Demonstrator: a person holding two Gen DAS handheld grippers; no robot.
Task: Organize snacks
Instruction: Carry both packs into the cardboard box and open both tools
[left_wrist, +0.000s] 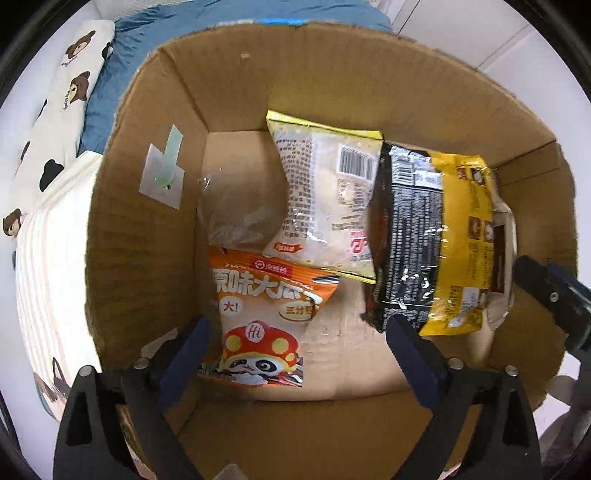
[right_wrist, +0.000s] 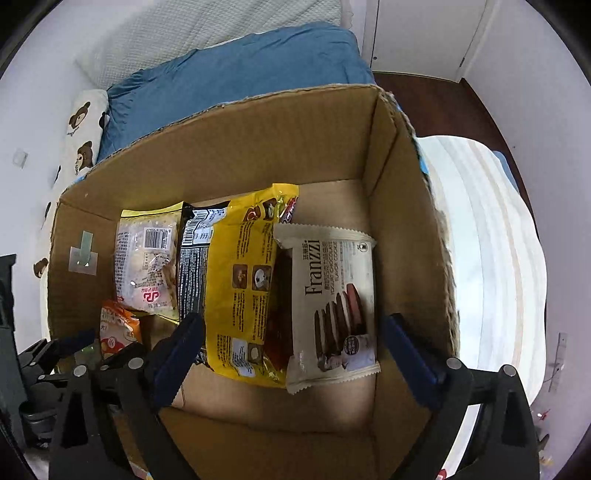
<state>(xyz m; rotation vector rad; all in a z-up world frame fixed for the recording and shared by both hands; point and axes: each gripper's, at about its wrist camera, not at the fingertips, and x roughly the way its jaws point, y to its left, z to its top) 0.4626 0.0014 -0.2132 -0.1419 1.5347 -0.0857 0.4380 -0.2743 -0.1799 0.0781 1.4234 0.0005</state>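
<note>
Snacks packed in an open cardboard box (right_wrist: 236, 147), both hand-held grippers hovering above it with nothing gripped.

Right hand-held gripper (right_wrist: 291, 354) has its jaws spread apart directly over the Franzzi cookie pack (right_wrist: 332, 306), which lies at the box's right end with its long axis running away from the fingers; this is the nearer tool for that pack. Left hand-held gripper (left_wrist: 295, 354) is also spread wide, above the orange seed bag (left_wrist: 258, 314) at the left end. Between them lie the pale barcode bag (left_wrist: 325, 199) and the yellow-black packet (left_wrist: 436, 240). Only the right view shows the Franzzi pack clearly; the left view alone shows the orange bag whole. The box appears to rest on a bed (right_wrist: 236, 74).
</note>
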